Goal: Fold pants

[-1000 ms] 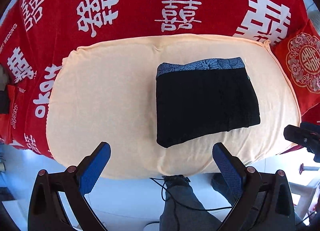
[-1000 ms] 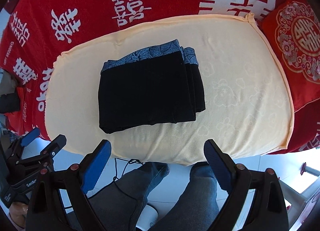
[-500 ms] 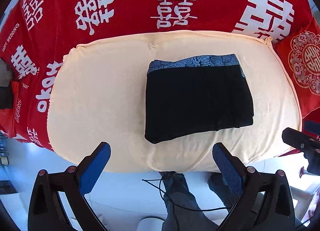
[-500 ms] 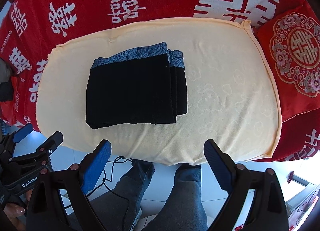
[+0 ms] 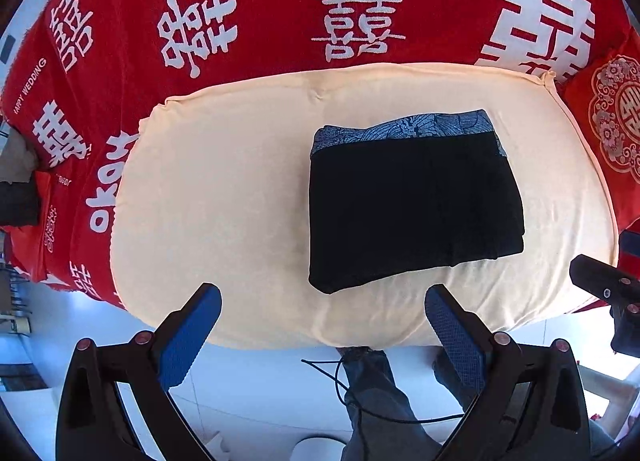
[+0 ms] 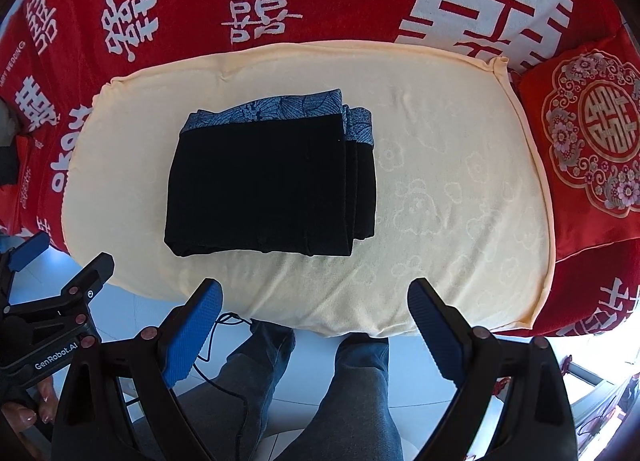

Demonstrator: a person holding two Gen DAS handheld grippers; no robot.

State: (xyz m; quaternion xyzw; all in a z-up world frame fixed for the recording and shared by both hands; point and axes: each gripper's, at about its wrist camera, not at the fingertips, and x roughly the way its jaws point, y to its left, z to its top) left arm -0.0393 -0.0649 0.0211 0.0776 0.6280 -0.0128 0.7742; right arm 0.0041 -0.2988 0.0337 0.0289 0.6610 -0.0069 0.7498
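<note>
1. Two grippers hang above the near edge of the work surface, both with blue-padded fingers spread wide and nothing between them.
2. The left gripper (image 5: 322,313) holds its left pad (image 5: 188,337) and right pad (image 5: 454,335) well apart; the folded black pants (image 5: 412,205) lie ahead of it, a little toward its right finger, not touching either pad.
3. The right gripper (image 6: 314,307) is likewise spread, its pads empty; from it the pants (image 6: 268,185) lie ahead and toward its left finger.
4. The pants form a compact rectangle, with a blue-grey patterned waistband (image 6: 276,111) along the edge farthest from both grippers. In the right wrist view, stacked layers show stepped at the bundle's right side.
5. The bundle rests on a pale yellow towel (image 5: 216,197) spread over a red blanket (image 5: 280,1) printed with white characters.
6. A red embroidered cushion (image 6: 588,141) sits beyond the towel, far to the right of the right gripper.
7. Below the grippers, the person's legs in blue jeans (image 6: 360,393) stand on a pale tiled floor, and a thin black cable (image 5: 348,389) trails past them.
8. Each wrist view catches the other gripper at its edge: the left one (image 6: 44,313) at the lower left of the right view, with a hand beneath it.
</note>
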